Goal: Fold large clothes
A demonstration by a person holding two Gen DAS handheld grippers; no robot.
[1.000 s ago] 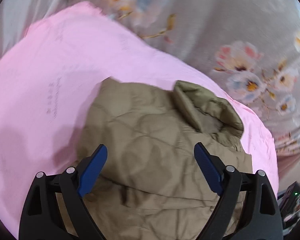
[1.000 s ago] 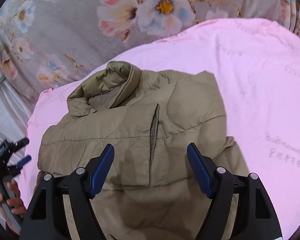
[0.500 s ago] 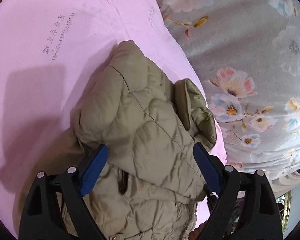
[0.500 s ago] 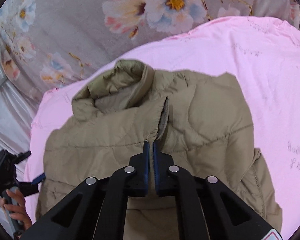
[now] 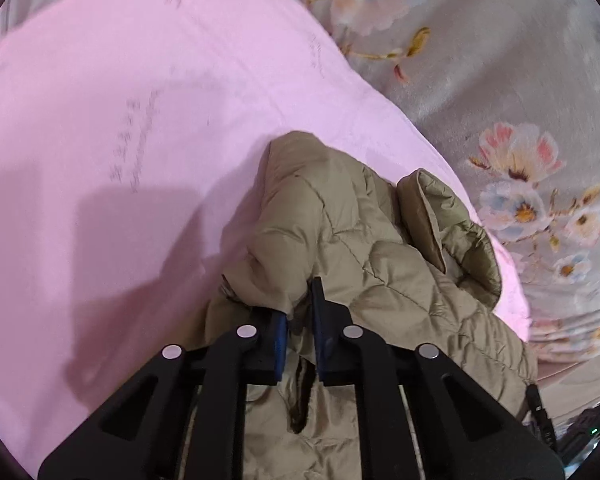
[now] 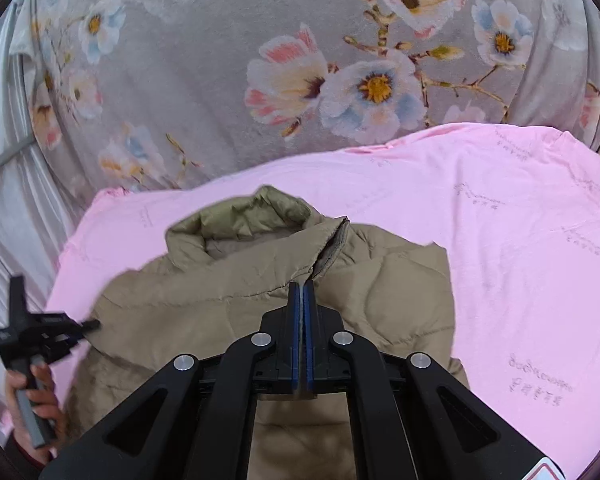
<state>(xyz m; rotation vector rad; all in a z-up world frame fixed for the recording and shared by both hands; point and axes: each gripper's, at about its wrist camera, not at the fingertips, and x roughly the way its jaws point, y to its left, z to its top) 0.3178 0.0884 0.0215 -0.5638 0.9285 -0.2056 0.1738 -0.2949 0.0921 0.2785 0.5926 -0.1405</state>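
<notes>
Jacket (image 6: 228,300) edges in both tongs (image 5: 300,308)

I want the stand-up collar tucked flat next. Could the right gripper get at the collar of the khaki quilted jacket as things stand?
Probably not yet. The right gripper is shut on the khaki quilted jacket at its front opening. The stand-up collar lies just ahead, uncovered, so the way looks free once it lets go.

One olive quilted jacket (image 6: 236,304), one pink sheet (image 6: 520,248), one floral grey cloth (image 6: 228,40), two black grippers: left gripper (image 5: 300,304), right gripper (image 6: 303,292).
</notes>
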